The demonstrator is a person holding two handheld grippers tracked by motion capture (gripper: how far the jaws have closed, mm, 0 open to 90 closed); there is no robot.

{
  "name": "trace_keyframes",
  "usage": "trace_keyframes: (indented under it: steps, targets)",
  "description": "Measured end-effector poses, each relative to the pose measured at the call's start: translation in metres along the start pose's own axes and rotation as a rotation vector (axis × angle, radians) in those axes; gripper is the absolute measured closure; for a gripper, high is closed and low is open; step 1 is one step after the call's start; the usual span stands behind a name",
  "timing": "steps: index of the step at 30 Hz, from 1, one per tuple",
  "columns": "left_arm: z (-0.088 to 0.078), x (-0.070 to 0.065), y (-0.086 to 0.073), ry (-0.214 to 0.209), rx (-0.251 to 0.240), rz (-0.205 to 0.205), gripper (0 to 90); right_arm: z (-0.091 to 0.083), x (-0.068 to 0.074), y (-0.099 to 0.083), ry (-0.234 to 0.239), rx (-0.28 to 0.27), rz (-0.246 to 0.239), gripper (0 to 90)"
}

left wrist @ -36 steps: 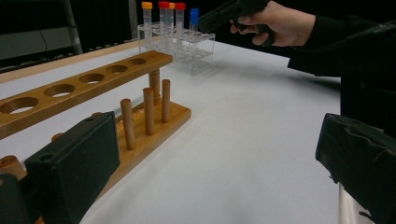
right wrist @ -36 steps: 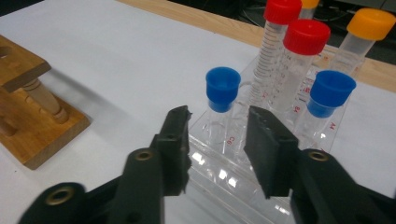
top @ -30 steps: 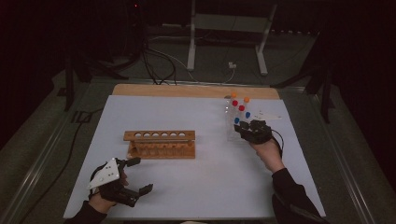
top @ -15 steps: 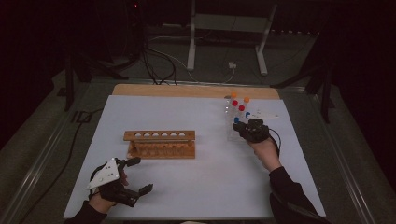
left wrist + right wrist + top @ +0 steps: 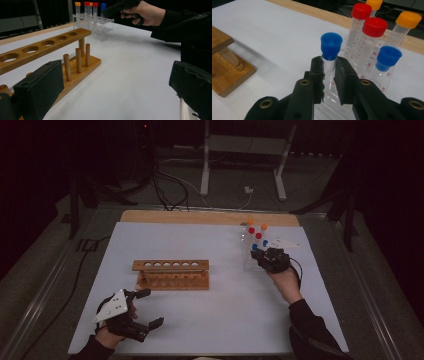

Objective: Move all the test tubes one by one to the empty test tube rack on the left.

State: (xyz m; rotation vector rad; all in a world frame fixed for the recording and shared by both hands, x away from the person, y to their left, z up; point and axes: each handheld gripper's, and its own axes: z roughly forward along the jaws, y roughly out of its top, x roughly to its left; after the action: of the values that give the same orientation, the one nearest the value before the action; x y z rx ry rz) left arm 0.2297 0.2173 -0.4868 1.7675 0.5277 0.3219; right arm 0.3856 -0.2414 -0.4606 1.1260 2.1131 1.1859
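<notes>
A blue-capped tube (image 5: pixel 330 53) stands in the clear plastic rack (image 5: pixel 103 28) at the far right of the white table (image 5: pixel 225 320), and the right gripper (image 5: pixel 329 75) has it clamped: the two black jaws have just finished closing and now press on the tube's clear wall from either side, just below the cap. The tube is upright, its lower end down in the rack. Right beside it stands a second blue-capped tube (image 5: pixel 387 62), and behind those two red-capped tubes (image 5: pixel 372 35) and two orange-capped tubes (image 5: pixel 407 23), all upright in the same rack. From above, the right hand (image 5: pixel 286 279) reaches in from the near edge to that rack, gripper pointing away from the person. Towards the middle of the table, well apart from the clear rack, sits a wooden rack (image 5: pixel 171 274) with a row of round holes along its top bar and short pegs on its base. Near the front left corner the left gripper (image 5: pixel 145 309) rests low over the table, its jaws spread wide with nothing between them, pointing towards the wooden rack. Beyond the table's far edge, cables (image 5: pixel 170 185) lie on the dark floor.
</notes>
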Motion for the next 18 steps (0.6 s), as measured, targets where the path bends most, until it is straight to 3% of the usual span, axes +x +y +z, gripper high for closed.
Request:
trace_keyframes:
  steps: [18]
  targets:
    - [0.0, 0.0, 0.0, -0.004, 0.002, 0.006, 0.5, -0.027, 0.001, 0.017, -0.012, -0.077, -0.01, 77.1]
